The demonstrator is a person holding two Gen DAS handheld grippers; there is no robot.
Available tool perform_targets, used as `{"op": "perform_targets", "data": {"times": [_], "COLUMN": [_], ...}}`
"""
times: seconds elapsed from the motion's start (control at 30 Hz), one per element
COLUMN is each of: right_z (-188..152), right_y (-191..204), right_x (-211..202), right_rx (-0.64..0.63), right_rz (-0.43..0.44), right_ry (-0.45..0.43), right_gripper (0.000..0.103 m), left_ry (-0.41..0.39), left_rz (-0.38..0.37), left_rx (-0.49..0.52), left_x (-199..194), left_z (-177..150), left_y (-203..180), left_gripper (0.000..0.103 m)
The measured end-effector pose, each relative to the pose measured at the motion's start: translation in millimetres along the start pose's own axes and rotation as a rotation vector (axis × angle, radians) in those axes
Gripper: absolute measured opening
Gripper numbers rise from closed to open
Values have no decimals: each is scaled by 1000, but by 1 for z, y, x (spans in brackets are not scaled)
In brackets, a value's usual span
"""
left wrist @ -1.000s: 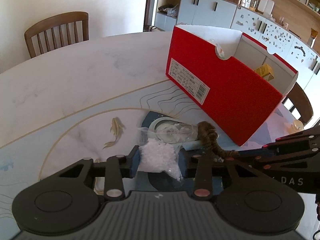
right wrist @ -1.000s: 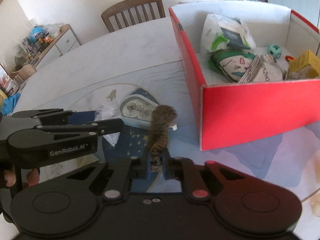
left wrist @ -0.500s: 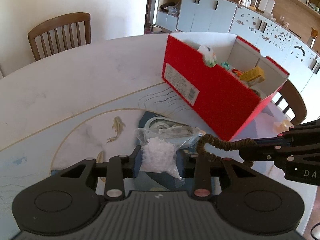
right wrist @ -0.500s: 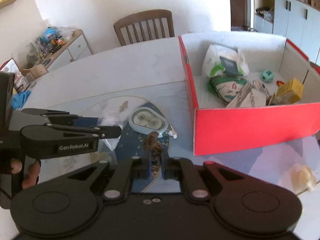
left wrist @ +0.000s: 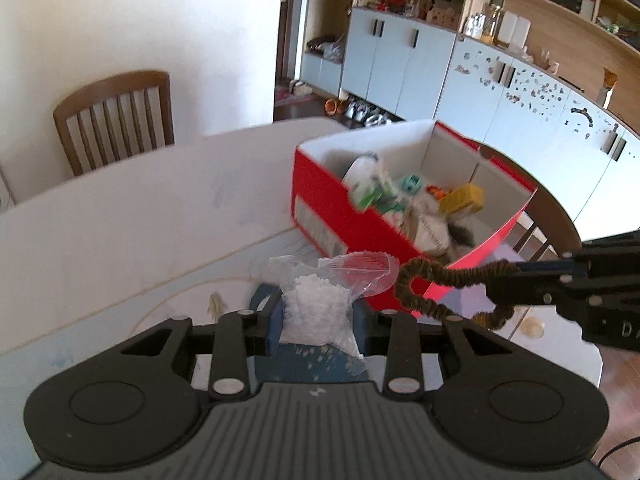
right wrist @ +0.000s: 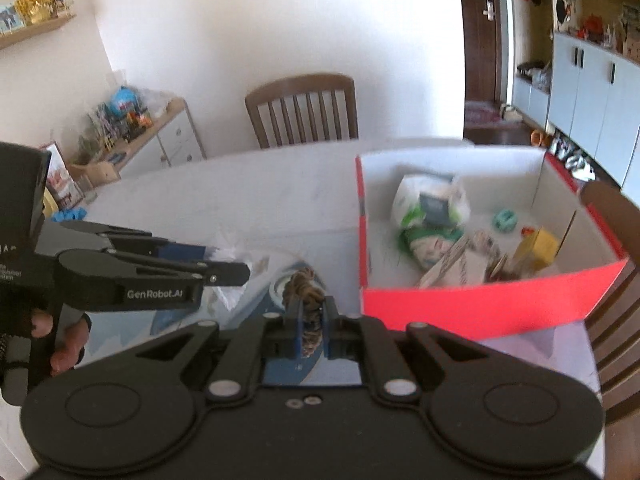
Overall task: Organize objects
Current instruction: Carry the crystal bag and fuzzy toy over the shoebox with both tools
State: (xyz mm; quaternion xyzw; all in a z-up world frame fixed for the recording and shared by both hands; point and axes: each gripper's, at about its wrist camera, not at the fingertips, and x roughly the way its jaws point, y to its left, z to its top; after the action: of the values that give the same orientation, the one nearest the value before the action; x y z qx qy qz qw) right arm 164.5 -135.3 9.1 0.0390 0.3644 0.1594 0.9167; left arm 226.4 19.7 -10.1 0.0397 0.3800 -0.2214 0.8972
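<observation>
Plastic bag of white granules sits clamped in the left claw, whose jaws are drawn in to the bag's width and press on its sides; the bag's clear empty top fans out ahead of the fingertips, and the bag hangs clear of the counter. From the right wrist view, this same left claw reaches in from the left, with the person's hand wrapped around its handle and the crumpled bag at its tips. Below and just ahead of both claws lies a blue patterned mat on the pale counter.

To the right of the left claw, the right claw comes in from the edge of the frame, pinching a brown fabric-covered hair tie whose loop trails out toward the left claw, level with the bag's top. In its own view the right claw is nearly fully closed, the hair tie bunched between its blue pads and sticking up past them.

Ahead and to the right of both claws stands an open red box on the counter, already holding a white-and-green packet, a small teal toy and a yellow carton. A wooden chair stands beyond the counter's far edge.
</observation>
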Motion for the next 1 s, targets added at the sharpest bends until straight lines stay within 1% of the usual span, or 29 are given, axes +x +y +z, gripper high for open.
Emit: {"op": "perform_targets", "data": {"times": [0.17,0.43,0.77,1.0], "right_z": [13,28,42,53], "right_y": [-17,-55,-109,-154], "right_x": [-11,-27,-30,-14], "right_rx": [0,33,25,16], "right_rz": [-18,-28,-34,-50], "right_ry": [-45,-88,-107,-86], "right_gripper": [8,8,8,8], "left_ry": [-31,-38,-14,27], "left_rz": [-5,-6,14,38], "left_rx": [29,43,46,35], "left_x": [-8,0,38,74], "left_z": [18,43,68,81], "left_y": [-18,-50,-95,-116], "left_gripper": [34,34,34,34]}}
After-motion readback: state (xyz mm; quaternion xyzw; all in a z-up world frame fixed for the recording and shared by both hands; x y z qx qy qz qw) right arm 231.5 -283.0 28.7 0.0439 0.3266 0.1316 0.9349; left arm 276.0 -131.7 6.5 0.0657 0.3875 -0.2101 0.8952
